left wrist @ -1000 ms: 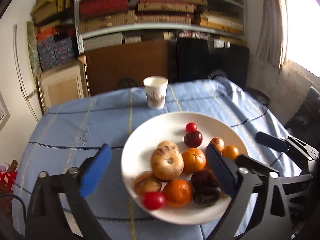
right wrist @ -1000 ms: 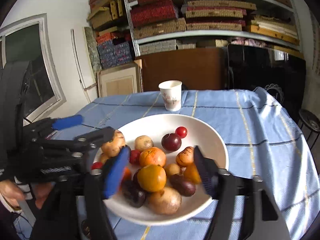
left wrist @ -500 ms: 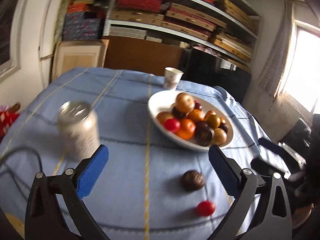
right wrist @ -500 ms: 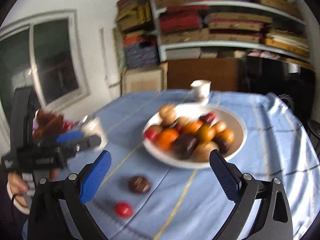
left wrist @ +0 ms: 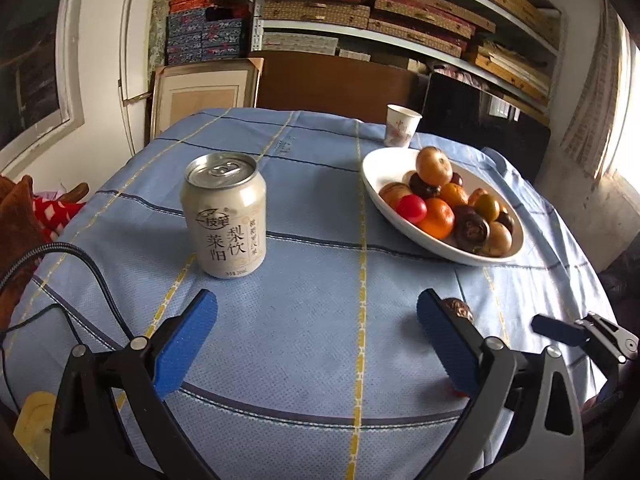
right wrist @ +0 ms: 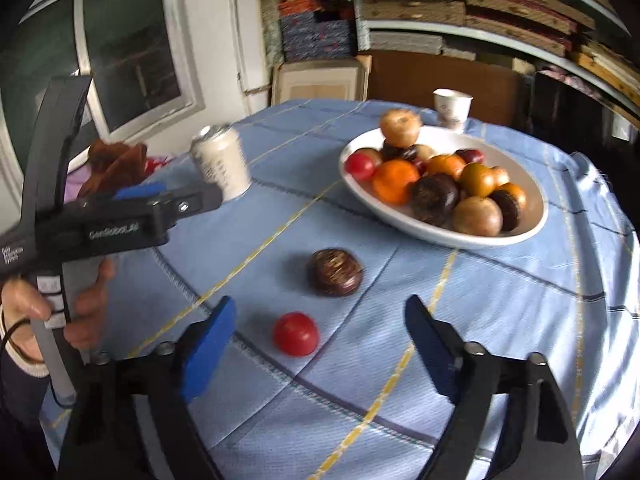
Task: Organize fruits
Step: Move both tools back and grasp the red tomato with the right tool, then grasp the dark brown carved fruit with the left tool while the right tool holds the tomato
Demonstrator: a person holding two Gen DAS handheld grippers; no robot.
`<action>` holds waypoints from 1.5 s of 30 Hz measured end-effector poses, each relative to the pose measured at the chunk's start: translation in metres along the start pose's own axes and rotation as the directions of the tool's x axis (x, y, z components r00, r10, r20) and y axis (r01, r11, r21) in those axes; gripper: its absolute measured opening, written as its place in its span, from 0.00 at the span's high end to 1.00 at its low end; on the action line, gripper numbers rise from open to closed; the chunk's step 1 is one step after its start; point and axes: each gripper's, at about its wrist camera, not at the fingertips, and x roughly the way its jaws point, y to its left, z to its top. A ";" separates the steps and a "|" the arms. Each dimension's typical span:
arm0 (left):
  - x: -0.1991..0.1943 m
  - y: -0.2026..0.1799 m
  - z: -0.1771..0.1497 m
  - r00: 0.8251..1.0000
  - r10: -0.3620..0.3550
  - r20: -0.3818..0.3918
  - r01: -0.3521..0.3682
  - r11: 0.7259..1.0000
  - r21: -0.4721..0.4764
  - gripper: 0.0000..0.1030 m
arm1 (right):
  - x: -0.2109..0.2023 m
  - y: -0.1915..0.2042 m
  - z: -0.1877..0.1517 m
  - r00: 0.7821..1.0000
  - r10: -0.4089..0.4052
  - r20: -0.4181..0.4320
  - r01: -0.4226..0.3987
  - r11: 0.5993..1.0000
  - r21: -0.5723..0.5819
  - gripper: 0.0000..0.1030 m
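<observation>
Blue tablecloth [right wrist: 500,300] now fills both views; bowl [right wrist: 532,216] is left behind, left gripper [left wrist: 316,336] spread empty, right gripper [right wrist: 320,344] closing around red fruit [right wrist: 295,334], untouched.

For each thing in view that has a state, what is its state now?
left gripper: open, empty
right gripper: jaws closing, red fruit between them, untouched
dark fruit: loose on the tablecloth
can: upright, unopened
paper cup: upright
bowl: piled with fruit
</observation>
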 end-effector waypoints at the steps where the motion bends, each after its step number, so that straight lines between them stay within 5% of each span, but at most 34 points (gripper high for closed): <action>1: -0.002 -0.001 -0.001 1.000 -0.001 0.004 0.001 1.000 0.008 0.04 | 0.003 0.003 -0.001 1.000 0.006 -0.013 -0.006 1.000 -0.010 0.26; 10: 0.002 -0.003 0.000 1.000 0.009 -0.005 -0.009 1.000 0.009 0.04 | 0.020 0.013 -0.009 0.997 -0.002 -0.080 -0.001 0.999 -0.037 0.48; 25: 0.005 -0.001 -0.002 0.999 0.026 -0.019 -0.026 1.000 0.009 0.04 | 0.033 0.013 -0.010 0.993 0.008 -0.117 -0.011 1.000 -0.029 0.54; 35: 0.010 -0.001 -0.005 0.999 0.032 -0.035 -0.031 0.999 0.012 0.04 | 0.034 0.009 -0.009 0.993 0.004 -0.121 -0.005 1.000 -0.013 0.69; 41: 0.013 -0.001 -0.006 0.999 0.026 -0.047 -0.026 1.000 0.011 0.04 | 0.019 -0.011 -0.004 0.999 0.004 -0.051 0.000 0.996 0.091 0.72; 45: 0.013 0.000 -0.003 0.999 -0.027 -0.040 0.027 1.000 0.001 0.04 | -0.004 -0.033 0.000 0.995 -0.093 0.038 0.084 0.979 0.186 0.72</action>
